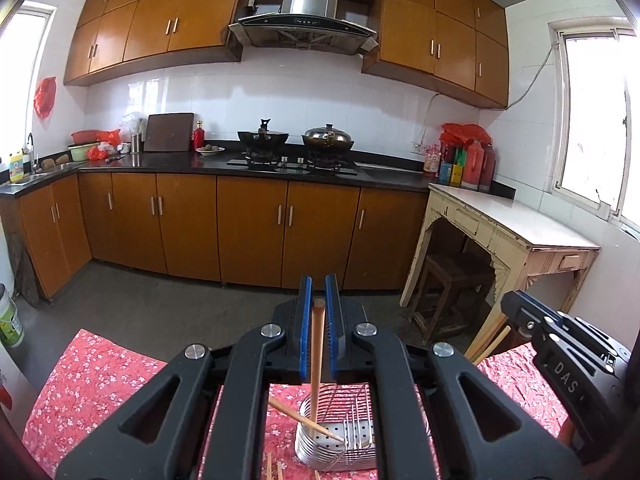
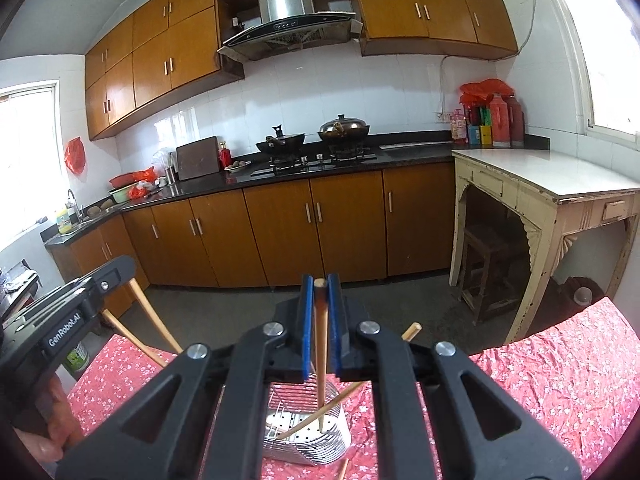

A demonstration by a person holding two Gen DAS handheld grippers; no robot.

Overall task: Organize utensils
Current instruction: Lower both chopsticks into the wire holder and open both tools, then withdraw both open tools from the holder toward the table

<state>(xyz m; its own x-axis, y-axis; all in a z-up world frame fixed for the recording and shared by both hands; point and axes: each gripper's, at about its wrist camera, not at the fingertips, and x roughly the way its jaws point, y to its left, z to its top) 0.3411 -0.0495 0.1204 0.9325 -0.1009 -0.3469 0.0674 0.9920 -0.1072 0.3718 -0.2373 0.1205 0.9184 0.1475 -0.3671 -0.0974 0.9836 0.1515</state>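
Observation:
My left gripper (image 1: 319, 286) is shut on a wooden chopstick (image 1: 317, 344) that hangs down into the metal wire utensil holder (image 1: 340, 440) on the red floral tablecloth (image 1: 92, 380). Another chopstick (image 1: 304, 420) leans inside the holder. My right gripper (image 2: 320, 286) is shut on a second wooden chopstick (image 2: 321, 344), its lower end down in the same holder (image 2: 308, 436). A slanted chopstick (image 2: 320, 416) rests in the holder. The right gripper shows at the right of the left wrist view (image 1: 560, 340); the left gripper shows at the left of the right wrist view (image 2: 72, 312).
Loose chopsticks lie on the cloth beside the holder (image 1: 274, 468) (image 2: 343, 470). Beyond the table are the floor, brown cabinets (image 1: 256, 220), a stove with two woks (image 1: 296, 140), and a cream side table (image 1: 512, 224) with a stool under it.

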